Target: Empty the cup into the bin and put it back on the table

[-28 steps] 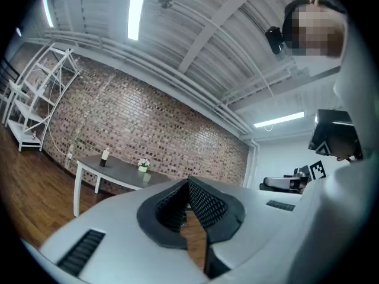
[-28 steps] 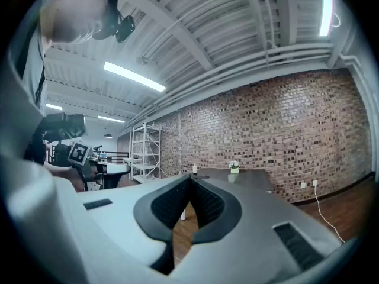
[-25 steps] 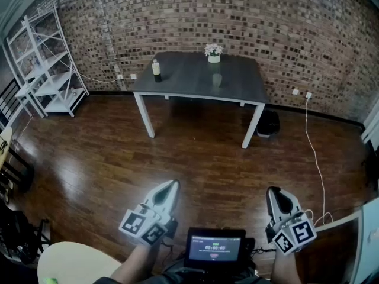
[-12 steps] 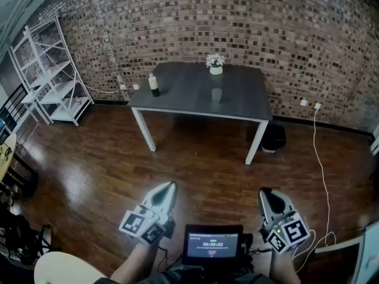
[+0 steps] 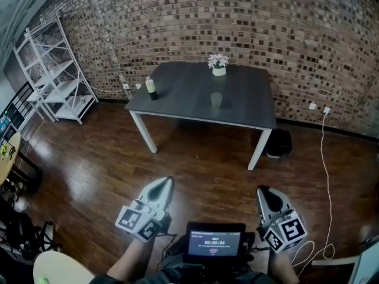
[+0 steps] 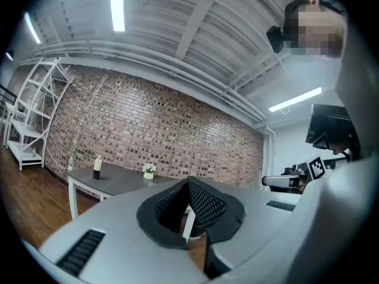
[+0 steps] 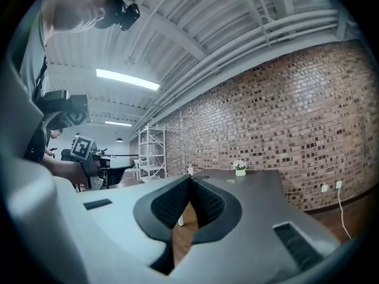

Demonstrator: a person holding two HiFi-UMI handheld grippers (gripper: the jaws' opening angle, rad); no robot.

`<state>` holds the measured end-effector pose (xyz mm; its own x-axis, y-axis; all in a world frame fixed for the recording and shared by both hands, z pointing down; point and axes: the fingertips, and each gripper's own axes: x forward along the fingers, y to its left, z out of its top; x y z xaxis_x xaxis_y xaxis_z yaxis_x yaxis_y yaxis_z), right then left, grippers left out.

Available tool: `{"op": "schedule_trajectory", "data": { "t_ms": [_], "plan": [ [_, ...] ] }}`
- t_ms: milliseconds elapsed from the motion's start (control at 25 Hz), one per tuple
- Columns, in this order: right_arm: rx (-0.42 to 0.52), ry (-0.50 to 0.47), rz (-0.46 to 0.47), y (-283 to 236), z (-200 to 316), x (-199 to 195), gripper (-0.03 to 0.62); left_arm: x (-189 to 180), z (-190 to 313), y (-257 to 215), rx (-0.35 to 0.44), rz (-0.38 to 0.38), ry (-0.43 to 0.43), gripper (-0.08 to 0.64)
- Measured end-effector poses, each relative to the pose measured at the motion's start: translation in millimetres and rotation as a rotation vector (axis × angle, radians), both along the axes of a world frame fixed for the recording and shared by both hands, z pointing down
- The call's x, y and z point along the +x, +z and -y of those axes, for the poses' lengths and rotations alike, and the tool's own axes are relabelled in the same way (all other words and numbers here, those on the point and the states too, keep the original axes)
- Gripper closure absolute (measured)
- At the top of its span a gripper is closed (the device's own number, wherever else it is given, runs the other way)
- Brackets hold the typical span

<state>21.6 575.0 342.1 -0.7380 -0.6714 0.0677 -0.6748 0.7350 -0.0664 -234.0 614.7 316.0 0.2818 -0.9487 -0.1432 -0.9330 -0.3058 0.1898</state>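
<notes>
Ground has been covered since a second ago: the dark grey rectangular table on white legs (image 5: 249, 108) fills more of the head view and sits lower in it. The black bin (image 5: 279, 144) on the floor just beside the table's near right leg shows more fully, and the pale round tabletop (image 5: 59, 270) at the near left corner has slid partly out of view. The left tongs (image 5: 167, 181) and the right tongs (image 5: 262, 190) sit low in the view as before, on either side of the small black screen (image 5: 214, 245) at the person's waist, both pointing toward the table. Each pair has its jaws together with nothing between them; each pair's own view shows the ribbed black pads meeting at the tips. The small translucent greyish cup (image 5: 217, 100) stands upright near the middle of the table. It is well apart from both tongs across a stretch of dark wooden floor (image 5: 195, 158), and roughly midway between them from left to right. Behind the cup, near the table's far edge, stands a white pot of pale flowers (image 5: 219, 70). A small pale bottle with a dark base (image 5: 151, 88) stands at the table's left end. A white metal shelf rack (image 5: 56, 70) stands at the far left by the brick wall (image 5: 266, 28).
</notes>
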Motion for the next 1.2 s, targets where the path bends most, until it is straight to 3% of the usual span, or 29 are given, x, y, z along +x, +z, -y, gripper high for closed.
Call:
{"op": "schedule_trajectory", "data": {
  "t_ms": [240,440,720,960,1200],
  "plan": [
    [-0.031,-0.001,0.003,5,53,-8,0.592,-8,54,4,-0.013,-0.017,-0.013,0.566],
    [-0.028,-0.004,-0.009,9,107,-32,0.592,-37,106,21,-0.039,-0.032,-0.007,0.566],
    [0.011,0.01,-0.029,-11,195,-70,0.592,-81,202,1,0.014,-0.051,-0.018,0.566],
    [-0.001,0.049,-0.056,-8,271,-110,0.592,-125,279,2,0.017,-0.06,0.015,0.566],
    [-0.011,0.034,-0.092,-10,328,-140,0.592,-141,339,-3,0.003,-0.066,0.063,0.566]
  ]
}}
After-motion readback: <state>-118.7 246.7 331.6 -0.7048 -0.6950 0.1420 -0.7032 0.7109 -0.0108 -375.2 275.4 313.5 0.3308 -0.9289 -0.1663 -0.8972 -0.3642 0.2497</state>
